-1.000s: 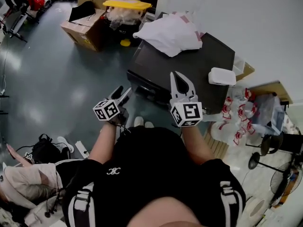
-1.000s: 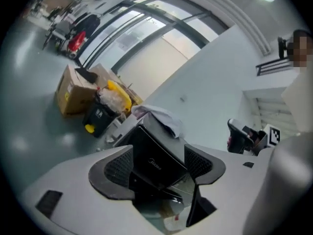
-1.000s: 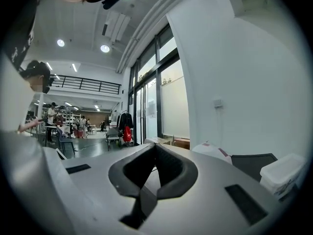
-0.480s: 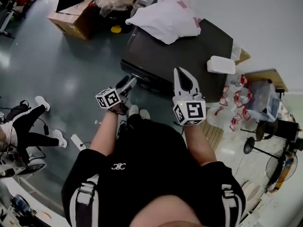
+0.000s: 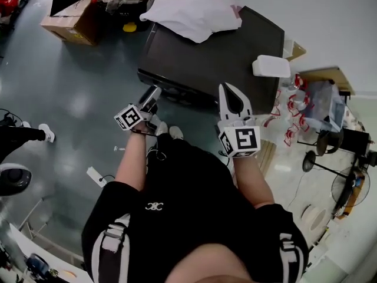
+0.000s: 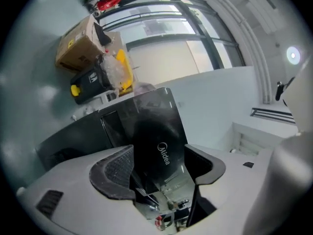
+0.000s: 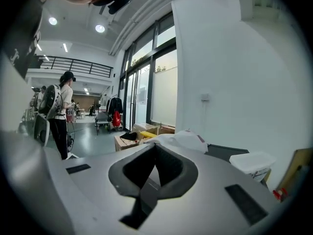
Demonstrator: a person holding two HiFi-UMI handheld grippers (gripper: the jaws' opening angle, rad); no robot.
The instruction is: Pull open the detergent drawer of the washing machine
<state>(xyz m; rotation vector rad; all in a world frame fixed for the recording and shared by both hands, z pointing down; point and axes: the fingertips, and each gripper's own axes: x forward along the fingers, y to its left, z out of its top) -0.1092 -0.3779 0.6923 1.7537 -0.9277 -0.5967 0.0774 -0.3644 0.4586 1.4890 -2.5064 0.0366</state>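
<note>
An open carton (image 5: 69,21) on the floor held something dark, cut off by the frame's top edge. A white lidded box (image 5: 271,66) sat on the washer (image 5: 218,49) near its right rear corner, contents hidden. A white cloth (image 5: 191,7) was heaped on the washer's far end. A clear bin (image 5: 324,99) stood right of the machine; what filled it was too blurred to name.

The drawer (image 6: 111,127) appeared as an outlined panel in the washer's front strip, beside the Midea logo. It lay flush with the strip, face toward the person, long axis along the strip. From the head view its edges could not be made out.

The left gripper (image 5: 151,96) was at the front strip's left end with its jaws wide apart; only the glossy front showed between them. The right gripper (image 5: 227,88) hung over the front edge further right, tips together on nothing.
</note>
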